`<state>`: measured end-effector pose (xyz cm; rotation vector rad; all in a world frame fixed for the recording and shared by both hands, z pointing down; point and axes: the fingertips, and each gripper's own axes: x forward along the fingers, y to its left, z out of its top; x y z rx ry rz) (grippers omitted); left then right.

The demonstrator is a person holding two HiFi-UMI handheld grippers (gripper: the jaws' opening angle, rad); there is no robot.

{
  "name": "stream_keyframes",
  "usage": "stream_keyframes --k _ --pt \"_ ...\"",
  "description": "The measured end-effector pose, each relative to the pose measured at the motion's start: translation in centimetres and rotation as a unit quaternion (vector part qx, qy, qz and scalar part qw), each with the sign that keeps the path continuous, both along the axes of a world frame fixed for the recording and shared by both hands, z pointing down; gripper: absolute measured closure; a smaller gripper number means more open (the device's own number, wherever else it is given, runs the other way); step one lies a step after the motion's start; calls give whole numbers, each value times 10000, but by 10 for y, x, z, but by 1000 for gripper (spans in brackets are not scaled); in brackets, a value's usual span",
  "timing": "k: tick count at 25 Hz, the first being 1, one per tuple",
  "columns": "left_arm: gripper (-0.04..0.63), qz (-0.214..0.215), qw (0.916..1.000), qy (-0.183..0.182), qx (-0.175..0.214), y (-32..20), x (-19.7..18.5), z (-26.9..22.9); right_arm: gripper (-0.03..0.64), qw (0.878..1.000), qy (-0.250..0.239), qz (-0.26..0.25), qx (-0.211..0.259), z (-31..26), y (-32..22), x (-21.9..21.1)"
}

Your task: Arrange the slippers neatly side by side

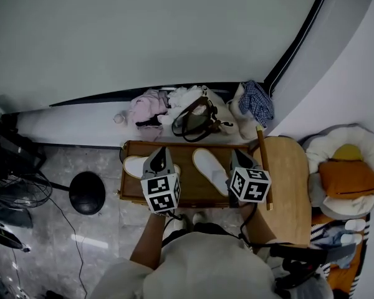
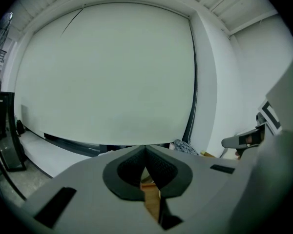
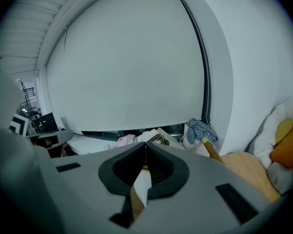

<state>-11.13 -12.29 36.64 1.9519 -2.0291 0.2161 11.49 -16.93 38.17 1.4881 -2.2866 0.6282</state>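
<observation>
Two white slippers lie on a low wooden table [image 1: 196, 193], seen in the head view. One slipper [image 1: 133, 166] is at the left end, partly hidden by my left gripper [image 1: 160, 151]. The other slipper [image 1: 210, 169] lies near the middle, tilted, just left of my right gripper [image 1: 237, 154]. Both grippers hover above the table's near side and point away from me. In the left gripper view the left gripper [image 2: 145, 148] is shut with nothing in it. The right gripper [image 3: 145, 145] is shut and empty too, with a strip of white slipper [image 3: 142, 188] showing below it.
A pile of clothes with a dark bag [image 1: 193, 118] and a plaid cloth [image 1: 257, 99] lies on the ledge behind the table. A round wooden top [image 1: 294, 185] stands close on the right, and beyond it a cushion with an orange pillow [image 1: 349, 177]. A black round base [image 1: 87, 192] sits on the floor at left.
</observation>
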Motion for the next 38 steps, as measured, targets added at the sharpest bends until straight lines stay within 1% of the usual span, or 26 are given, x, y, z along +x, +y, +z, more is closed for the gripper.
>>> stream_keyframes --k 6,13,18,23,31,38 --pt "591 80 9990 -21 -431 5 12 35 583 9997 39 -64 -248 24 5 3" --pt "591 138 9955 32 -932 15 25 76 582 9967 103 -237 -768 70 19 -1" --pt "591 153 9914 118 -1293 29 32 110 583 9929 181 -346 -1125 102 36 -2" --pt "591 149 9861 173 -1648 48 37 142 582 9892 274 -349 -1399 127 50 6" --pt "591 143 9821 184 -1868 56 37 163 581 9862 376 -441 -1548 144 53 2" --pt "591 60 9808 175 -1942 59 29 168 580 9825 407 -749 -1659 154 52 -11"
